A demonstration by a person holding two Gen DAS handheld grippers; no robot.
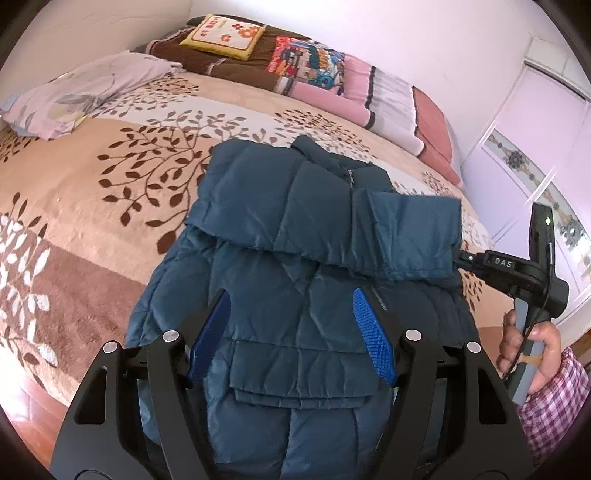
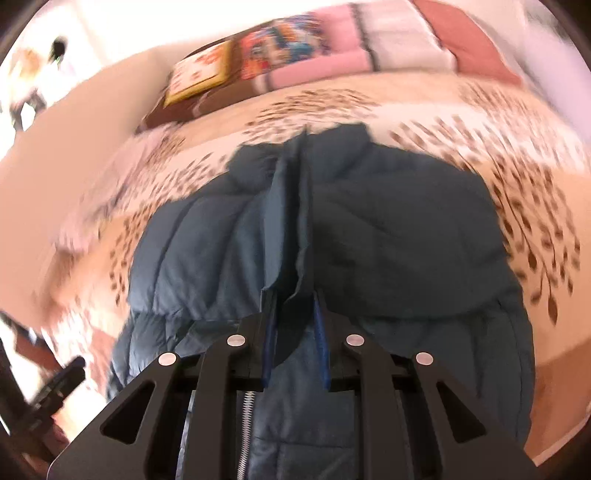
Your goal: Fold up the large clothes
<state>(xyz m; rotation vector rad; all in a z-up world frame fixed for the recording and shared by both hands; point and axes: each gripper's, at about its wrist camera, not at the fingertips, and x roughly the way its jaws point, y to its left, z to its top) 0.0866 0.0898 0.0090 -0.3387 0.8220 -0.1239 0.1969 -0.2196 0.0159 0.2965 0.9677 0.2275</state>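
A dark teal puffer jacket (image 1: 295,258) lies on the bed, front up, with both sleeves folded across its chest. My left gripper (image 1: 291,302) is open and empty, hovering over the jacket's lower front. My right gripper (image 2: 293,295) is shut on the end of the jacket's right sleeve (image 2: 291,221) and holds it over the chest. In the left wrist view the right gripper (image 1: 461,258) shows at the right, gripping the sleeve cuff (image 1: 417,240). The right wrist view is blurred by motion.
The bed has a beige leaf-patterned blanket (image 1: 92,184). A lilac pillow (image 1: 74,96) lies at the far left. A yellow cushion (image 1: 225,35) and folded quilts (image 1: 332,77) lie along the far wall. A wardrobe (image 1: 535,155) stands on the right.
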